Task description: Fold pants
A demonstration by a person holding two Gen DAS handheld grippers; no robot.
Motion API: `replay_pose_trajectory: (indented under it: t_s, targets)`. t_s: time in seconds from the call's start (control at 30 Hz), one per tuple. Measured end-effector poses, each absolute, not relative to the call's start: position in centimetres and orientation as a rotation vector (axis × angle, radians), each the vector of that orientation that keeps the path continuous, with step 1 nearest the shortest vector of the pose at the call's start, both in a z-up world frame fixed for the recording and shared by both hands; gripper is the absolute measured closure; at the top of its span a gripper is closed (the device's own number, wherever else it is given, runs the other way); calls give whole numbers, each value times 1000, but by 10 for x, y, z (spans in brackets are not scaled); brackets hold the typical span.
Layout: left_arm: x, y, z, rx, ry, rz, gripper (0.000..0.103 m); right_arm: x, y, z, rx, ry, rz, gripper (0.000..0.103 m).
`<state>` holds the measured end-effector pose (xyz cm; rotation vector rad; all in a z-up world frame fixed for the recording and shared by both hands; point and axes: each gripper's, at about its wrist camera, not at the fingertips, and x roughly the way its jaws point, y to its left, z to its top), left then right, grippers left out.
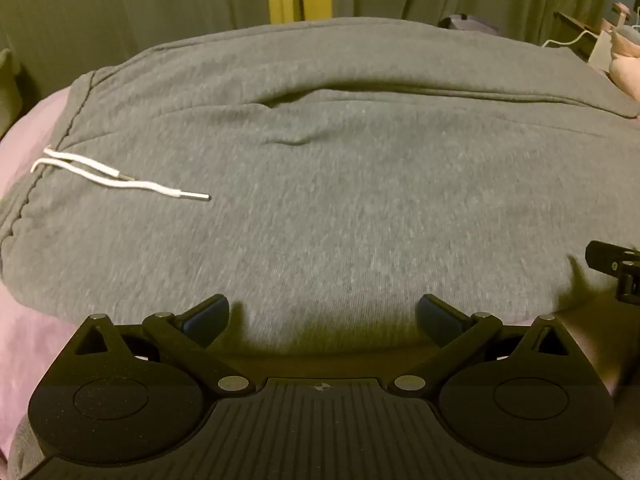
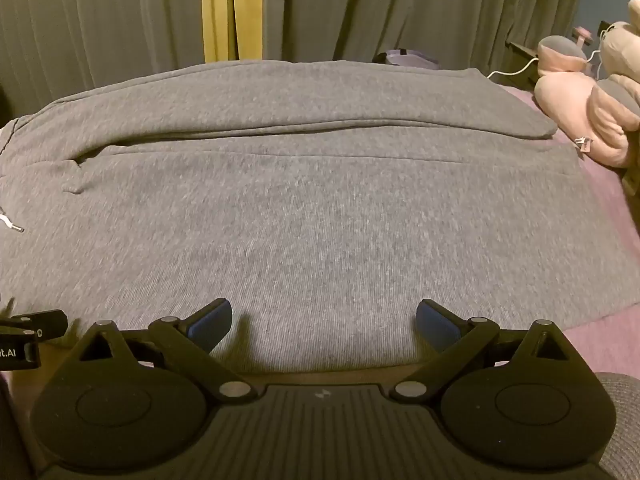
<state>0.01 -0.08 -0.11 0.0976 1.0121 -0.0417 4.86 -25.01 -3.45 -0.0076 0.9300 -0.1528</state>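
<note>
Grey sweatpants (image 1: pixel 320 184) lie flat across a pink bed, waistband to the left with white drawstrings (image 1: pixel 120 178) resting on the cloth. The two legs run to the right, one beside the other (image 2: pixel 320 184). My left gripper (image 1: pixel 322 320) hovers over the near edge of the pants near the waist end, jaws wide open with nothing between the blue pads. My right gripper (image 2: pixel 324 324) hovers over the near edge further along the leg, also wide open and empty. Each gripper's side shows at the edge of the other's view (image 1: pixel 616 268) (image 2: pixel 28 336).
The pink bedsheet (image 1: pixel 24 344) shows at the near left and at the right (image 2: pixel 608 208). Stuffed toys (image 2: pixel 580 112) lie at the right end of the bed, with a white cable (image 2: pixel 516 70) behind. Green curtains (image 2: pixel 360 8) hang along the far side.
</note>
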Motion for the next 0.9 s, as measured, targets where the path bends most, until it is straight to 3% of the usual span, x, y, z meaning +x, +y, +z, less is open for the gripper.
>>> replay_pose_trajectory:
  t_s: [0.9]
  targets:
    - [0,0,-1,98,1017,-43,0,49,-250,-34,-6,929,-154,4]
